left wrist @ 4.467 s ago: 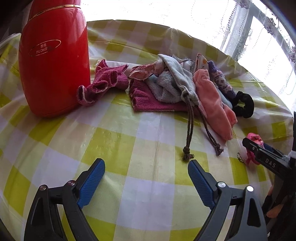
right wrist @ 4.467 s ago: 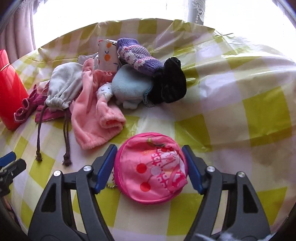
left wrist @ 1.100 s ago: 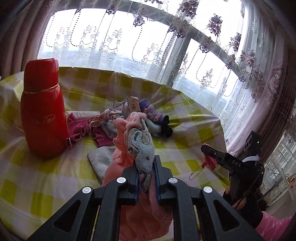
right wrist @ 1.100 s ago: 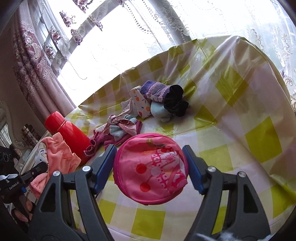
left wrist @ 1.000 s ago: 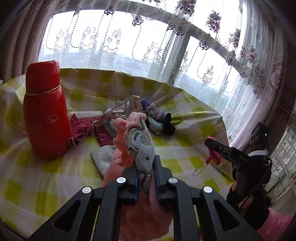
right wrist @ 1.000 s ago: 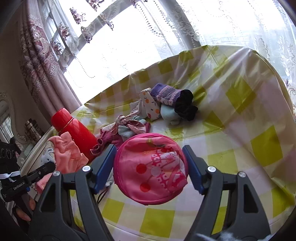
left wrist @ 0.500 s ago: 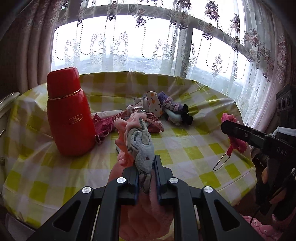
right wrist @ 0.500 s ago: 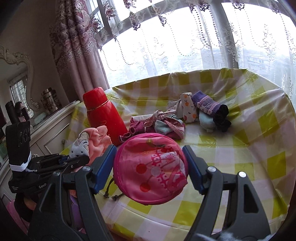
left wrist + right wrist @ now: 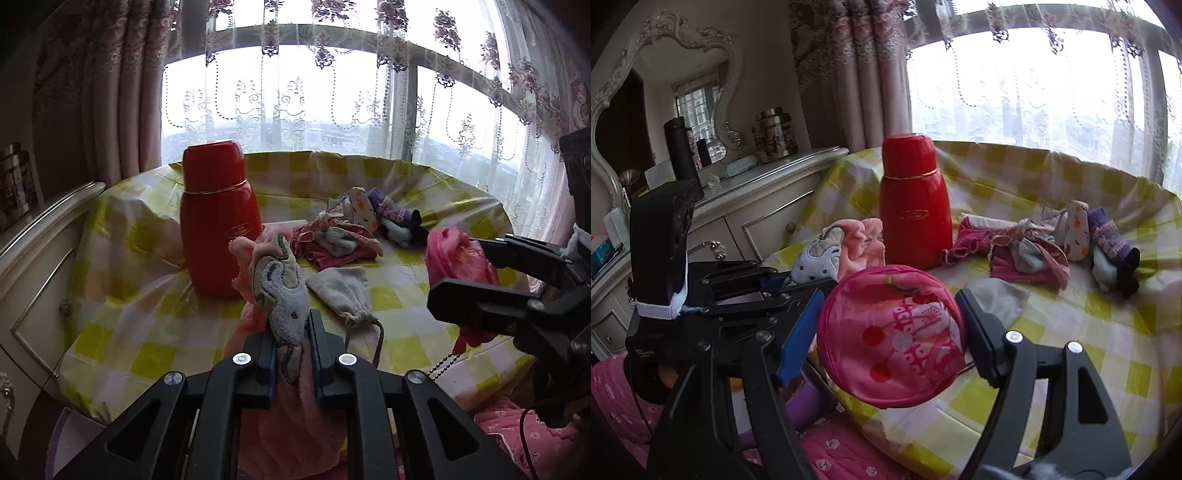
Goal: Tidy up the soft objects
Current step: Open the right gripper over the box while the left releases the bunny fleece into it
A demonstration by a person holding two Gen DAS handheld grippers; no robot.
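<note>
My left gripper (image 9: pixel 291 354) is shut on a pink fleece cloth with a grey animal patch (image 9: pixel 279 288), held up off the table near its front edge. In the right wrist view the same cloth (image 9: pixel 846 247) shows at the left, in the left gripper (image 9: pixel 779 280). My right gripper (image 9: pixel 890 332) is shut on a round pink pouch (image 9: pixel 886 339) with a bead chain, also lifted. On the yellow checked table (image 9: pixel 147 288) lie a grey drawstring pouch (image 9: pixel 340 288) and a pile of socks and small cloths (image 9: pixel 343 240).
A tall red thermos (image 9: pixel 218 218) stands on the table's left part. A cream dresser (image 9: pixel 757 210) with jars and a mirror (image 9: pixel 665 92) is to the left. Something purple (image 9: pixel 74 432) sits below the table's near edge. Lace curtains hang behind.
Both grippers have drawn back from the table's middle toward its near edge and swung left, each keeping its hold. The right one has rolled and now sits close beside the left.
</note>
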